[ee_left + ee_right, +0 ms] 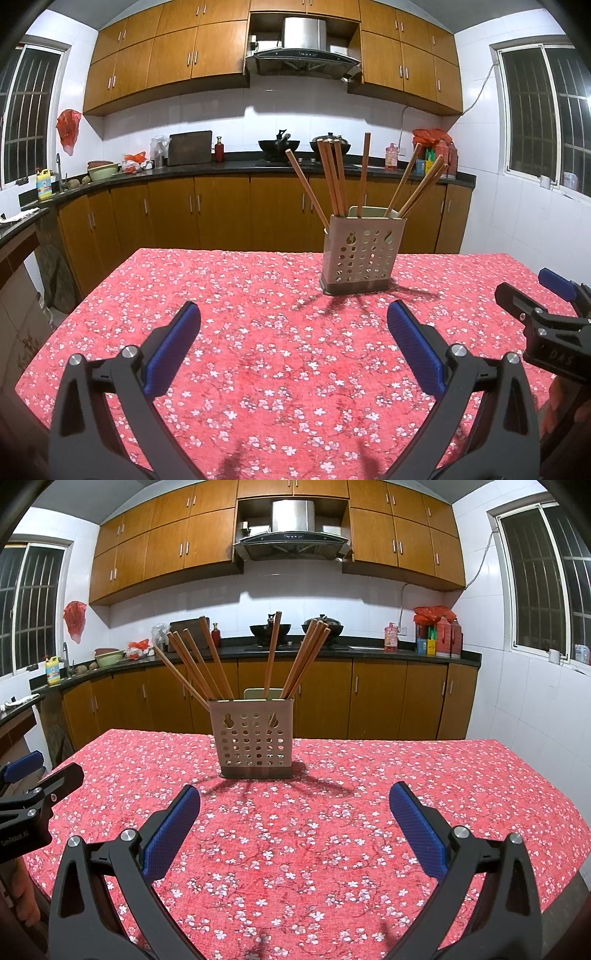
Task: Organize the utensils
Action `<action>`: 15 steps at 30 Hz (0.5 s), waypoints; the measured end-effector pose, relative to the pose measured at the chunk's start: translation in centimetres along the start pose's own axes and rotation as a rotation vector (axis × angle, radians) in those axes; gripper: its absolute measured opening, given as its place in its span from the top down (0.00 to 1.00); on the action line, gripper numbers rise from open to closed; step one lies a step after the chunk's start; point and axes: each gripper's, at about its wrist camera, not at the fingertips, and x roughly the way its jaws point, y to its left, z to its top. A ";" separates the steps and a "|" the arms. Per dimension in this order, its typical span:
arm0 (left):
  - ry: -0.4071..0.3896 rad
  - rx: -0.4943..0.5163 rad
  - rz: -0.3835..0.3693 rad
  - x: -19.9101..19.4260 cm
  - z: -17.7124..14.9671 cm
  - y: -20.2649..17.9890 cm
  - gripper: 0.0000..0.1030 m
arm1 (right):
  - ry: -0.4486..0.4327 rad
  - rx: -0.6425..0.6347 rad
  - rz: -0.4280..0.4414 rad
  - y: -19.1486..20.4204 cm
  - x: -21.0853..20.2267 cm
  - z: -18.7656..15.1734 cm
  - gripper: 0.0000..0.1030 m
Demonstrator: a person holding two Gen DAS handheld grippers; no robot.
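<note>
Nine or so wooden chopsticks (207,664) fan out of the perforated holder (256,738), which stands upright toward the far side of the table (461,794) — some lean left, one stands near upright, the rest lean right. The left gripper (293,345) and the right gripper (294,825) both hang over the near cloth with jaws spread wide, holding nothing. Judging by the task, the step in hand is gathering the sticks. Best to close on one stick high on its shaft, lifting along its lean — a sideways pull could tip the holder.
</note>
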 end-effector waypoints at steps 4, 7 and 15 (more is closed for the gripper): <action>0.002 0.001 -0.005 0.1 0.1 0.0 0.04 | 0.002 0.000 0.001 0.1 -0.1 -0.1 0.02; 0.004 0.001 -0.006 0.1 0.1 0.0 0.04 | 0.003 -0.002 0.002 0.0 -0.1 -0.1 0.02; 0.004 0.001 -0.006 0.1 0.1 0.0 0.04 | 0.006 -0.001 0.004 -0.1 -0.1 -0.2 0.02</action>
